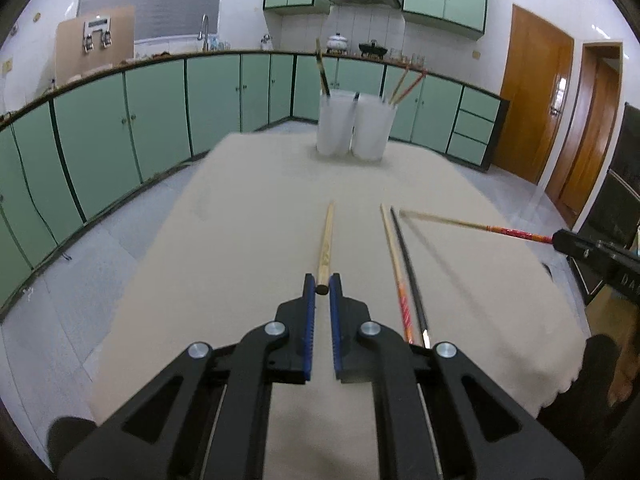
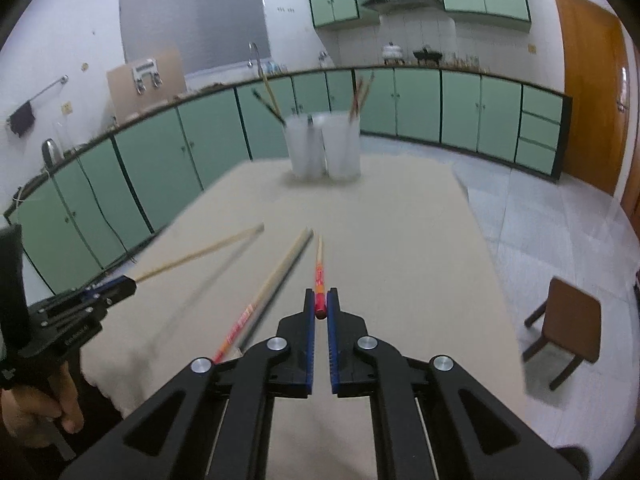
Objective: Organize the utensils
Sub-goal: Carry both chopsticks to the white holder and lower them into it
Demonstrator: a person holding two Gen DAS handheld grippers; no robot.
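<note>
Pinching chopstick ends between jaws, left gripper (image 1: pixel 322 289) plain chopstick (image 1: pixel 326 242), right gripper (image 2: pixel 321 304) red-handled chopstick (image 2: pixel 319 270)

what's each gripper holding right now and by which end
Left hand-held gripper: plain wooden chopstick, clamped at its thick butt end. Right hand-held gripper: red-handled chopstick, also by its butt end.

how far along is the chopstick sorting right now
Done: several chopsticks already stand in the two white cups at the table's far end. In hand: the left tool is shut on a plain wooden chopstick, the right tool on a red-handled chopstick. Left: a red-patterned chopstick and a black chopstick lie side by side on the tablecloth.
</note>
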